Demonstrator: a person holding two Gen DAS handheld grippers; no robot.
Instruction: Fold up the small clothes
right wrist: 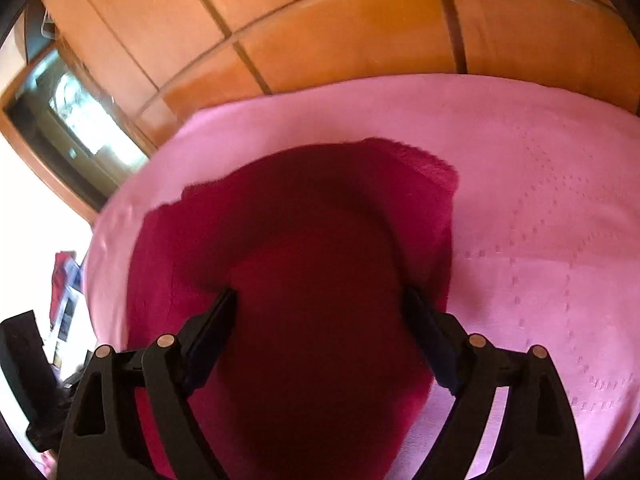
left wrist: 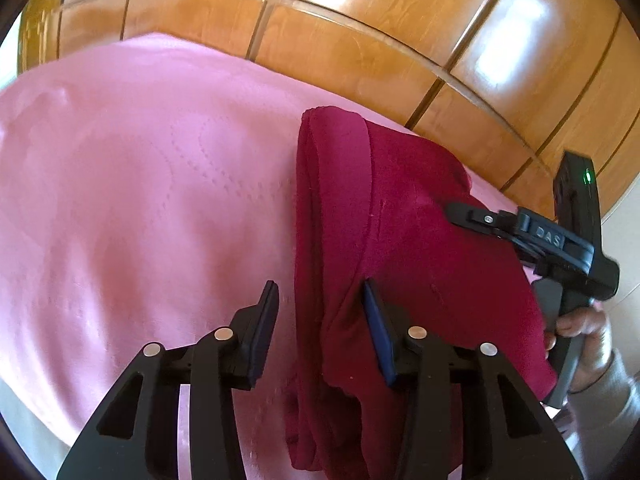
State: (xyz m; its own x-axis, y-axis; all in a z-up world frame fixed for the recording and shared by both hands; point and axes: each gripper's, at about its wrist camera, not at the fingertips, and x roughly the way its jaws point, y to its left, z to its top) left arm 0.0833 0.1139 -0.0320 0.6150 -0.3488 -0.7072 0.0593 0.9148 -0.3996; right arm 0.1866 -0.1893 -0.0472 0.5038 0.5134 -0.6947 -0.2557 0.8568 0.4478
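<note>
A dark red garment [left wrist: 404,240] lies folded on a pink bedspread [left wrist: 140,200]. My left gripper [left wrist: 320,300] is open, its fingers straddling the garment's left folded edge near its lower end. My right gripper [left wrist: 452,210] shows in the left wrist view with its fingertips resting on the garment's right part. In the right wrist view the right gripper [right wrist: 320,300] is open and wide over the middle of the red garment [right wrist: 304,240], holding nothing.
Wooden wardrobe panels [left wrist: 360,40] stand behind the bed. The pink bedspread [right wrist: 540,220] spreads to the right of the garment in the right wrist view. A dark-framed opening [right wrist: 72,112] and cluttered objects [right wrist: 64,304] are at that view's left.
</note>
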